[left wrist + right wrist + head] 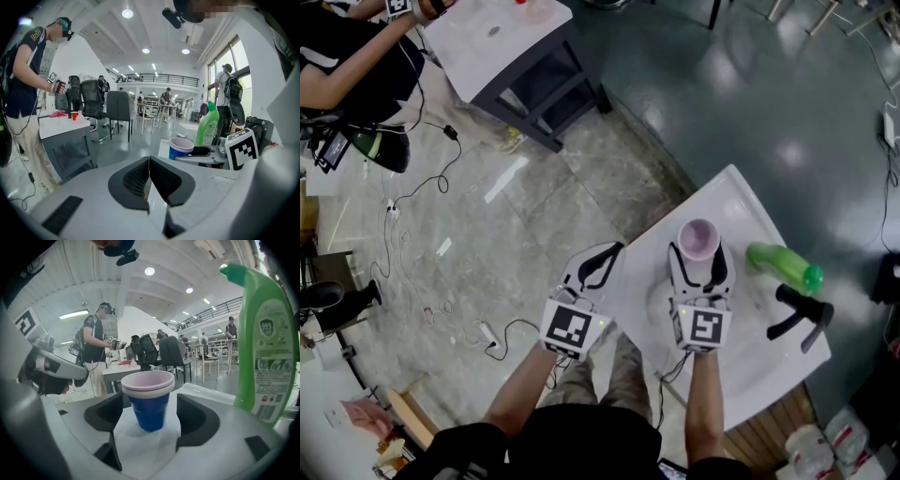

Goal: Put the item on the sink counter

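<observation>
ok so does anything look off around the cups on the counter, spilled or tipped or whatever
Nothing stands out. The stacked cups stand upright on the sink counter between the open jaws of the right gripper, untouched by its pads. The green bottle beside them is upright too, and no spill shows.

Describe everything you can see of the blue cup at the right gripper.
The cup is blue outside, pale pink inside, with stacked rims suggesting nested cups. It stands upright on the white sink counter, between the right gripper's open jaws, whose pads stand clear of its sides.
</observation>
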{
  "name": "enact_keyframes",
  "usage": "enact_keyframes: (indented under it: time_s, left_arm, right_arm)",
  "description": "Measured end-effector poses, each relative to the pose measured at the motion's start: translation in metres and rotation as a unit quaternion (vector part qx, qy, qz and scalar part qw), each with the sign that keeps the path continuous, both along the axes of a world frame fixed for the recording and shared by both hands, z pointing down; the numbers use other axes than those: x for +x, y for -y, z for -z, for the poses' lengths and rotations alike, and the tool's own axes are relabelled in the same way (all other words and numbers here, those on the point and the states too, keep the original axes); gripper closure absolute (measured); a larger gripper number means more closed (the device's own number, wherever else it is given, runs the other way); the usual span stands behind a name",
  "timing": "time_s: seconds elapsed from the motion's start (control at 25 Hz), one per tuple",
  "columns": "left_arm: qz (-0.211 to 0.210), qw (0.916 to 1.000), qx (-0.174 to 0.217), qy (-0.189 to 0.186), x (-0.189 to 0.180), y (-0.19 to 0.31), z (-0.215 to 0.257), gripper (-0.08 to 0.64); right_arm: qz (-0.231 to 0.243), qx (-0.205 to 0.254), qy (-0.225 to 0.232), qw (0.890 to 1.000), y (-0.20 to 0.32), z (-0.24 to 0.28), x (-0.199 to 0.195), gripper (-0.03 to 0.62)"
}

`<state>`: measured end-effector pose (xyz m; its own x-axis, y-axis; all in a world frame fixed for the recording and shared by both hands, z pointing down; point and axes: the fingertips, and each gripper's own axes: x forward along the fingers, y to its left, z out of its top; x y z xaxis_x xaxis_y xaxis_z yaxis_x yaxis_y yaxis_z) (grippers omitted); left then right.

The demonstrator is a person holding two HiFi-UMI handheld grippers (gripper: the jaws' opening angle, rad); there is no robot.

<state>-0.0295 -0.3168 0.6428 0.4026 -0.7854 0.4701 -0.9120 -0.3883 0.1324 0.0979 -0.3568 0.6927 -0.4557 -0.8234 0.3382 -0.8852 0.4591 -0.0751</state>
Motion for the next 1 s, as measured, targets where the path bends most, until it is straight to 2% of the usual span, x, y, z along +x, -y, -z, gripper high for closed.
enact_keyframes:
  time_s: [0.56, 1.0]
  left_arm:
    - [-0.006, 0.9998, 0.021, -0.002, -0.002, -0.015, 0.024, 0.554]
    - [-0.015, 0.9983, 0.057, -0.005, -0.005, -0.037, 0.063, 0.554]
  right_arm:
    - [-0.016, 0.016, -0.013, 1.000, -0.015, 0.026, 0.007, 0.244]
    - [-0.034, 0.053, 0.003, 0.998, -0.038, 0.070, 0.007, 0.254]
